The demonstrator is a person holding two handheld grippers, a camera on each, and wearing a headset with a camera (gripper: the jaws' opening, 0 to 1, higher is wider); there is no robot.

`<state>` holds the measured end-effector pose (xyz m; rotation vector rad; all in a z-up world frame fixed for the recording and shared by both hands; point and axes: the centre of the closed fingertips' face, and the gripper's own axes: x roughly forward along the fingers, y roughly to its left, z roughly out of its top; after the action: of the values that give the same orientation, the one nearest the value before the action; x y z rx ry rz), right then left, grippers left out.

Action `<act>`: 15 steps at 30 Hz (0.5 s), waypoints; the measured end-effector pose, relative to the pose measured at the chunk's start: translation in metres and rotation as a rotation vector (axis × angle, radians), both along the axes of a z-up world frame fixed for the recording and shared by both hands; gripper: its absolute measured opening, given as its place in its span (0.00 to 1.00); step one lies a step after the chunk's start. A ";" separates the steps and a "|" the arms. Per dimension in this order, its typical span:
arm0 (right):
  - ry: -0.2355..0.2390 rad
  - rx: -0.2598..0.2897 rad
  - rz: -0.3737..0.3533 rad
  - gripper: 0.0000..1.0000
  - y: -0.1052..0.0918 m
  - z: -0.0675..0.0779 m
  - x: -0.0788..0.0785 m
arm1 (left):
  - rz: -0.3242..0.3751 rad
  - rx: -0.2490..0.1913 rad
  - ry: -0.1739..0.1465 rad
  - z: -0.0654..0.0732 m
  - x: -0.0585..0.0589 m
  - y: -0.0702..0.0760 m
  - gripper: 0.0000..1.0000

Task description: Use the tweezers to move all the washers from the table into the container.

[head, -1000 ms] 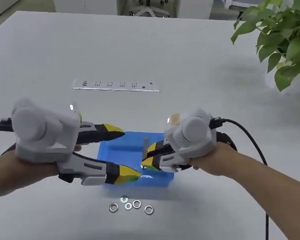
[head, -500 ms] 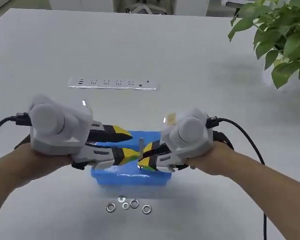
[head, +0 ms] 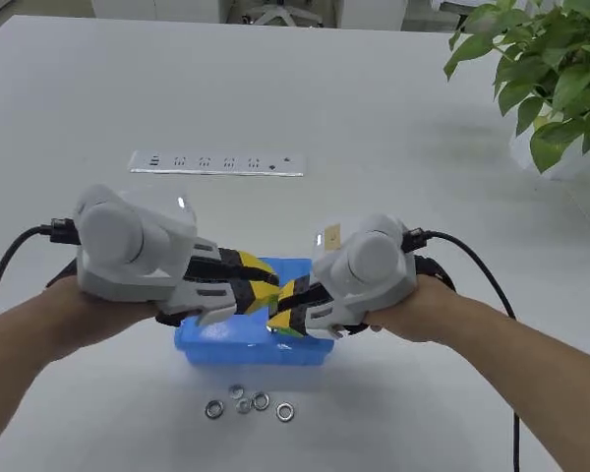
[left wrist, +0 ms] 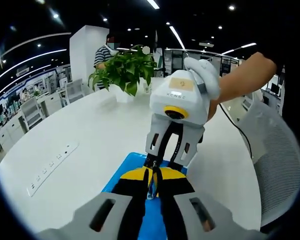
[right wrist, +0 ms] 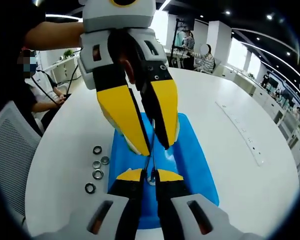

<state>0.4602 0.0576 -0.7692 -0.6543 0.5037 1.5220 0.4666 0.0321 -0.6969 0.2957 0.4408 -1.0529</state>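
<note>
Over the blue container [head: 216, 339] both grippers meet tip to tip. My right gripper [head: 280, 315] is shut on the thin metal tweezers [right wrist: 150, 150]. My left gripper [head: 265, 291] comes in from the opposite side, and its yellow jaws press on the tweezers [left wrist: 151, 189] from both sides. In the right gripper view, the left gripper [right wrist: 152, 145] reaches down from the top over the container [right wrist: 195, 165]. Several washers [head: 246, 405] lie in a small cluster on the table just in front of the container, and they sit left of it as washers [right wrist: 97, 167] in the right gripper view.
A white power strip [head: 216, 163] lies further back on the white table [head: 403, 147]. A potted plant [head: 551, 69] stands at the far right. Cables trail from both grippers. Chairs and seated people are beyond the table edge in the right gripper view.
The left gripper has moved right to the tweezers and its jaws have narrowed from wide open to pressing on them. The right gripper has stayed over the container.
</note>
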 end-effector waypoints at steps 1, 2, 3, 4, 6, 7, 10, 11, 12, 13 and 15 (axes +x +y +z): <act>-0.002 -0.001 0.001 0.10 0.000 0.000 0.000 | -0.002 -0.002 0.000 0.000 0.000 -0.001 0.10; -0.003 -0.002 0.000 0.10 0.000 0.000 0.000 | -0.003 -0.001 0.000 0.000 0.000 -0.001 0.09; -0.003 -0.002 0.000 0.10 0.000 0.000 0.001 | -0.005 0.001 0.000 0.000 0.000 -0.001 0.09; -0.005 -0.004 0.001 0.10 0.000 0.000 0.001 | -0.007 0.004 0.002 -0.001 0.000 -0.002 0.09; -0.007 -0.006 0.003 0.10 0.000 0.000 0.001 | -0.015 0.006 -0.002 -0.001 -0.001 -0.002 0.08; -0.007 -0.006 0.004 0.11 -0.001 0.000 0.001 | -0.017 0.006 -0.002 -0.001 -0.001 -0.003 0.08; -0.010 -0.007 0.003 0.11 -0.001 0.000 0.001 | -0.025 0.008 -0.005 -0.001 -0.002 -0.004 0.08; -0.012 -0.008 0.003 0.11 -0.001 0.000 0.001 | -0.027 0.011 -0.007 -0.001 -0.002 -0.004 0.08; -0.012 -0.008 0.002 0.12 -0.001 0.000 0.001 | -0.029 0.013 -0.009 -0.001 -0.003 -0.004 0.07; -0.017 -0.009 -0.001 0.12 -0.002 0.001 0.001 | -0.032 0.017 -0.015 -0.001 -0.003 -0.004 0.07; -0.017 -0.003 -0.011 0.12 -0.002 0.002 0.002 | -0.032 0.019 -0.014 -0.001 -0.003 -0.004 0.07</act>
<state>0.4625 0.0554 -0.7674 -0.6652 0.4959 1.5045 0.4639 0.0284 -0.6976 0.3276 0.4344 -1.0773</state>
